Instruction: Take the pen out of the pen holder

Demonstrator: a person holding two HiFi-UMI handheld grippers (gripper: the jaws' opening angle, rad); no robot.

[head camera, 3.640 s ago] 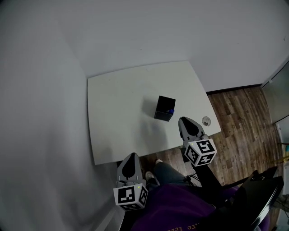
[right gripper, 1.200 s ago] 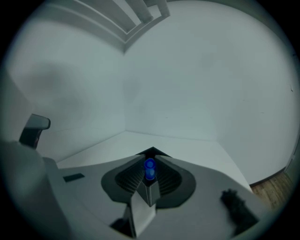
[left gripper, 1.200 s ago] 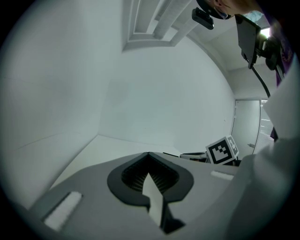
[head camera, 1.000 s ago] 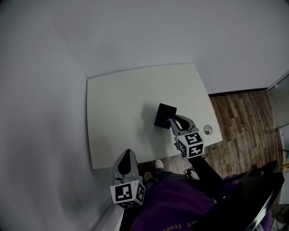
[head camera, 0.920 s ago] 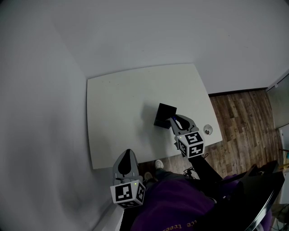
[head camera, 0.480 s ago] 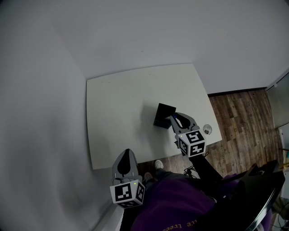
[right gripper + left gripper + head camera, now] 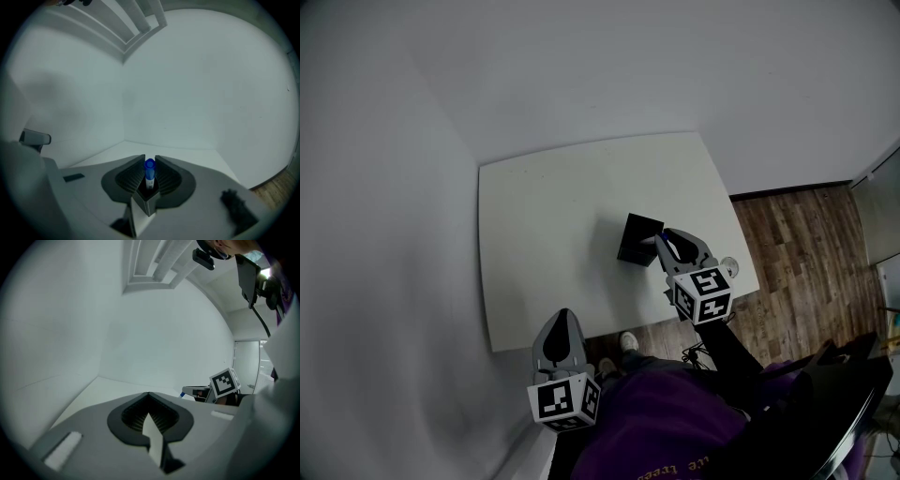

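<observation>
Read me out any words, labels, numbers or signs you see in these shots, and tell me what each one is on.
No readable text anywhere.
On the cube of the left gripper: black-and-white square markers, which are patterns, not letters or numbers.
On the cube of the right gripper: markers of the same kind.
On the pen and the pen holder: no print visible.

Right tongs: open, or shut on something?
Shut on the pen. In the right gripper view, the jaws of the right tongs press against both sides of its blue-capped end, with no gap showing.
</observation>
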